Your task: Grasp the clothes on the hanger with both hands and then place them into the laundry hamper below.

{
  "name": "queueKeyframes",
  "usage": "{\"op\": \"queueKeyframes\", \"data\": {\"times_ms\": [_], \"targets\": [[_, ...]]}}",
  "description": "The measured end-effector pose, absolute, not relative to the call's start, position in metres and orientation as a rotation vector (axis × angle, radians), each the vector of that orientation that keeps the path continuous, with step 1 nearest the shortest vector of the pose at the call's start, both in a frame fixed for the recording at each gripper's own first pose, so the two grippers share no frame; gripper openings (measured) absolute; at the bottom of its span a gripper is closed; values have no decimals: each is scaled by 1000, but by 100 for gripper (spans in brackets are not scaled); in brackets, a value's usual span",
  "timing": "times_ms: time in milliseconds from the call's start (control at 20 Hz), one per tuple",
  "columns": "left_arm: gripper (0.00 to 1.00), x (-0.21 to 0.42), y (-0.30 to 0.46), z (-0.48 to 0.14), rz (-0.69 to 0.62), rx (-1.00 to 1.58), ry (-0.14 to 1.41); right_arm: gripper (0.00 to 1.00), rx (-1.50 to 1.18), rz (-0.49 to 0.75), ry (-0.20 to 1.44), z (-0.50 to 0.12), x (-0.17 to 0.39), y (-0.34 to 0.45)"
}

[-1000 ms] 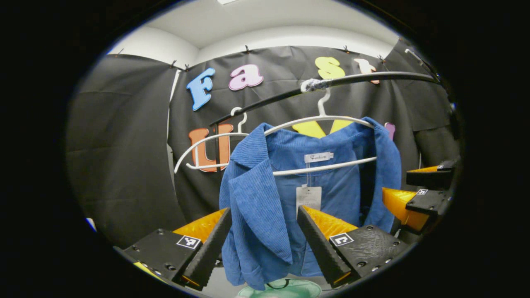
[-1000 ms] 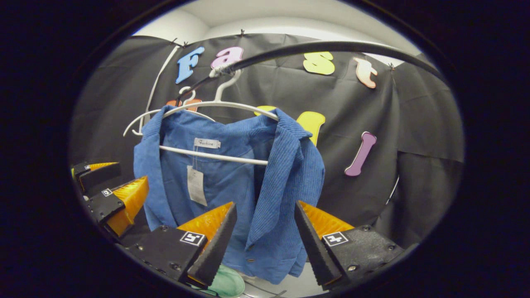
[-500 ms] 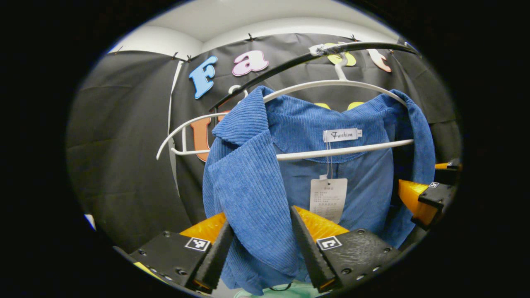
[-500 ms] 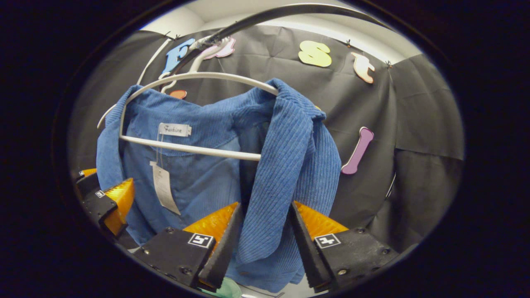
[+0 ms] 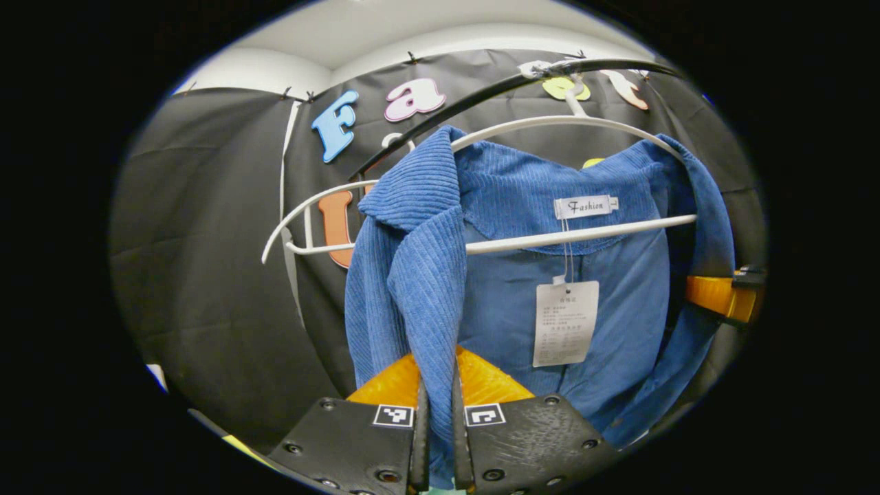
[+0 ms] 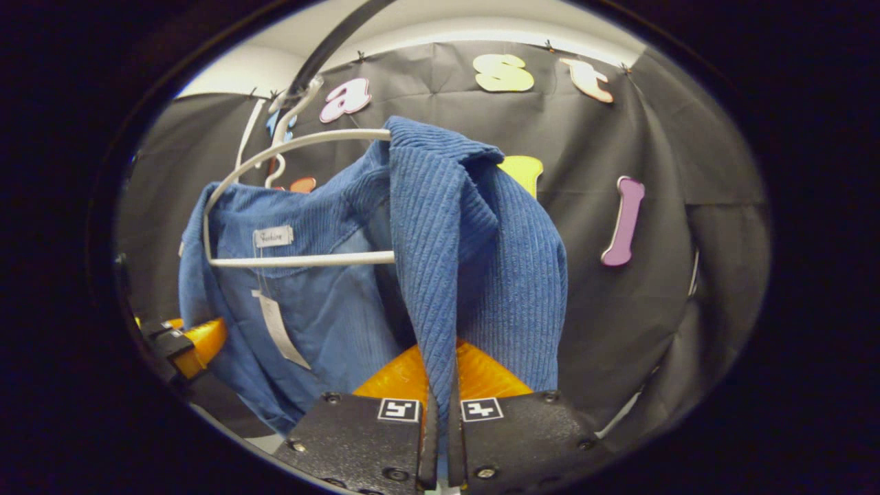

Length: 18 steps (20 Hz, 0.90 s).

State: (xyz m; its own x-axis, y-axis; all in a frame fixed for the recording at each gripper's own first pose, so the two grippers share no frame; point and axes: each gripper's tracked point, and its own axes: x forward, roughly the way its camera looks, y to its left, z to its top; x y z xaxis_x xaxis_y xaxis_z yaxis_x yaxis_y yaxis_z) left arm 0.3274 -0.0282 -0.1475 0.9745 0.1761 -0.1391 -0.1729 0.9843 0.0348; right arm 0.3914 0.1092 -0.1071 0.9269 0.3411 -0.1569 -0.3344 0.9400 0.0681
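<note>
The left gripper (image 5: 437, 419) is clenched on the front edge of the blue corduroy shirt (image 5: 509, 302), both fingers pressing a fold of the ribbed cloth that runs down between them. Just above it the shirt's collar rises to the white hanger (image 5: 584, 234), whose lower bar crosses behind a paper tag (image 5: 565, 323) hanging to the gripper's right. The hanger's hook sits on a black rail (image 5: 481, 96) overhead, and a second, bare white hanger (image 5: 302, 227) hangs up and to the left.

The right gripper (image 6: 440, 426) likewise grips the shirt's (image 6: 474, 275) other front edge, the cloth pinched between its closed fingers. The hanger (image 6: 295, 260) and tag (image 6: 278, 330) lie up and to its left, with the left gripper (image 6: 185, 340) low at the far left.
</note>
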Motion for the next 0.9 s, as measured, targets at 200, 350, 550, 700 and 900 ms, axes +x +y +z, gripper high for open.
{"op": "queueKeyframes", "data": {"times_ms": [200, 350, 550, 700, 900], "targets": [[0, 326, -24, -146, 143, 20, 146, 6, 52, 493, 176, -103, 390, 109], [1, 328, -20, -143, 121, 18, 140, 6, 50, 559, 179, -100, 388, 103], [1, 326, -14, -136, 77, 4, 134, 6, 94, 663, 194, -95, 384, 94], [1, 322, 8, -127, 108, 15, 120, 6, 131, 702, 184, -84, 383, 86], [0, 325, 40, -105, 157, -10, 88, 6, 268, 715, 162, -67, 390, 72]]}}
